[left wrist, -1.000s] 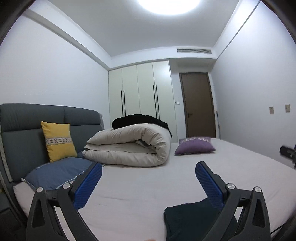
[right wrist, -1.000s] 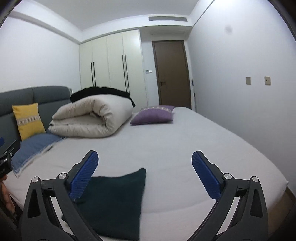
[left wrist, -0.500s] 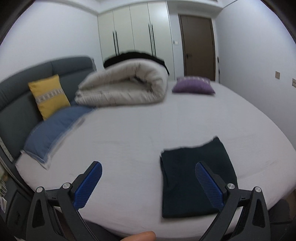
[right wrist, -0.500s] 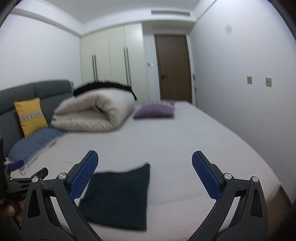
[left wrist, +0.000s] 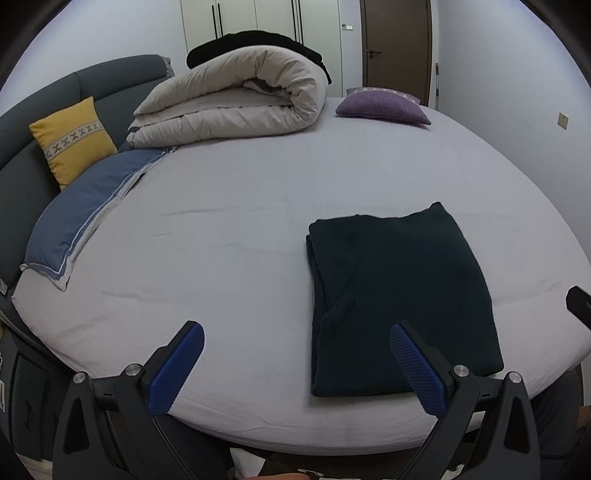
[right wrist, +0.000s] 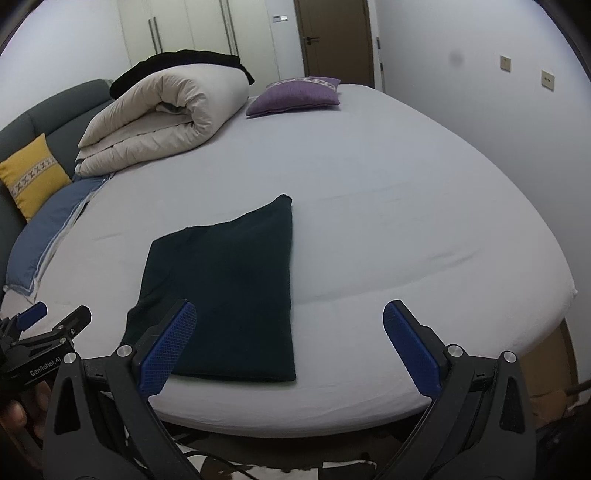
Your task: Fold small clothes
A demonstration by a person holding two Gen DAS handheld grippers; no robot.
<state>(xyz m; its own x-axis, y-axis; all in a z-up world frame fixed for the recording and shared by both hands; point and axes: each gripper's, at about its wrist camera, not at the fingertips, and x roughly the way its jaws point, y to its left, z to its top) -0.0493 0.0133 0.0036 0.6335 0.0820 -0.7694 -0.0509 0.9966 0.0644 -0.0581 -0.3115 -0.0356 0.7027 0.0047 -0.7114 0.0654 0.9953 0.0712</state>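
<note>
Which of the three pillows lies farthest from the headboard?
The purple pillow, alone beside the rolled duvet; the yellow pillow and blue pillow are at the headboard.

Bed covered with pale grey fitted sheet, smooth apart from faint creases. Rolled cream duvet lying at far left of mattress, black garment draped on top. Purple cushion set near far edge, apart from duvet. Yellow cushion with patterned band leaning against dark grey headboard. Blue pillow lying flat just beside yellow cushion. White wardrobe doors and brown door behind. Two wall switches on right wall.
</note>
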